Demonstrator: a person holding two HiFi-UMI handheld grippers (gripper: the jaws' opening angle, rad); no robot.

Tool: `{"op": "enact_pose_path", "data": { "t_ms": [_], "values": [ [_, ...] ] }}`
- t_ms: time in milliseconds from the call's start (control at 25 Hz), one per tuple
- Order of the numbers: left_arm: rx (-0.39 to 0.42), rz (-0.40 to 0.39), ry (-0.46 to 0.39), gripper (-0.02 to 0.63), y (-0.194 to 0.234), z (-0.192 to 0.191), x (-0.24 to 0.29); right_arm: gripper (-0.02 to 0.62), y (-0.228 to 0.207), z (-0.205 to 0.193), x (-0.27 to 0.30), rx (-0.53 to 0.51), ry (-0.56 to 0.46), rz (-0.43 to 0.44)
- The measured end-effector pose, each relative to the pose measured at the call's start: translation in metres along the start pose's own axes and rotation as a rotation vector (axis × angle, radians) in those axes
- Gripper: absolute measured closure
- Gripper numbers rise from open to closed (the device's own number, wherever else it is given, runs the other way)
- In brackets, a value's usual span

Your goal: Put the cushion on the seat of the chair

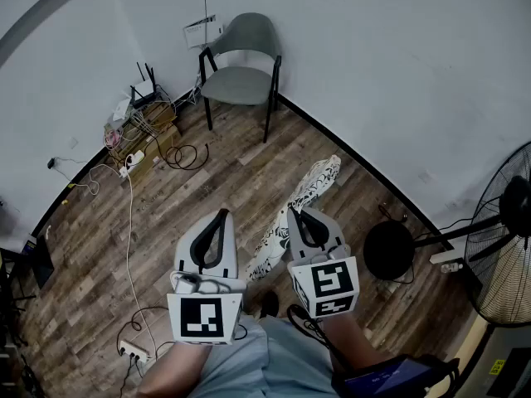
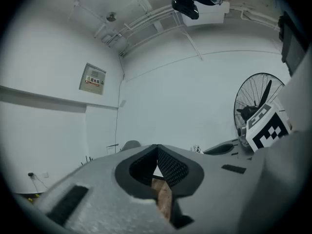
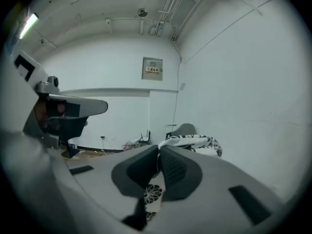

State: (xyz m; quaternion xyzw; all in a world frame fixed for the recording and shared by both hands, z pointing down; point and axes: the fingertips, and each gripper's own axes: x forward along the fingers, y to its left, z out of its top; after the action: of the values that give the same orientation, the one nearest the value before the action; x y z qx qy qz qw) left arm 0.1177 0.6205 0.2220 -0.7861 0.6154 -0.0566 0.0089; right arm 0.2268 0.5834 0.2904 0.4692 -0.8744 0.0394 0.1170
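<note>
A grey chair (image 1: 241, 77) with black legs stands against the far wall, its seat bare. The cushion (image 1: 309, 187), white with a black flower print, hangs above the wood floor between me and the chair. My right gripper (image 1: 296, 213) is shut on the cushion's near edge. In the right gripper view the cushion (image 3: 195, 141) folds over the closed jaws of the right gripper (image 3: 159, 149), with the chair (image 3: 185, 129) behind it. My left gripper (image 1: 221, 215) stays beside it on the left, shut with nothing in it. In its own view the left gripper (image 2: 157, 148) has its jaws together.
A standing fan (image 1: 504, 239) and its round black base (image 1: 387, 249) are at the right by the wall. A router and a tangle of cables (image 1: 137, 131) lie at the left wall. A power strip (image 1: 133, 352) lies near my feet. Open wood floor (image 1: 241, 181) leads to the chair.
</note>
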Motion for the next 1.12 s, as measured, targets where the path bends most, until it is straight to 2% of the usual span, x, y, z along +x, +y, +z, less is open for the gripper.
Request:
{"op": "enact_pose_path", "data": {
  "t_ms": [320, 640, 840, 1120],
  "values": [
    [-0.011, 0.015, 0.001, 0.597, 0.002, 0.000, 0.002, 0.583, -0.005, 0.005, -0.001, 0.019, -0.022, 0.001],
    [-0.032, 0.049, 0.032, 0.597, 0.012, -0.018, 0.009, 0.581, -0.007, -0.009, 0.017, 0.019, 0.016, 0.025],
    [-0.059, 0.061, 0.067, 0.597, 0.038, -0.036, 0.030, 0.581, -0.007, -0.015, 0.051, 0.020, 0.042, 0.032],
    [-0.075, 0.053, 0.084, 0.597, 0.097, -0.047, 0.097, 0.581, -0.020, -0.008, 0.132, 0.019, 0.077, 0.017]
  ]
}}
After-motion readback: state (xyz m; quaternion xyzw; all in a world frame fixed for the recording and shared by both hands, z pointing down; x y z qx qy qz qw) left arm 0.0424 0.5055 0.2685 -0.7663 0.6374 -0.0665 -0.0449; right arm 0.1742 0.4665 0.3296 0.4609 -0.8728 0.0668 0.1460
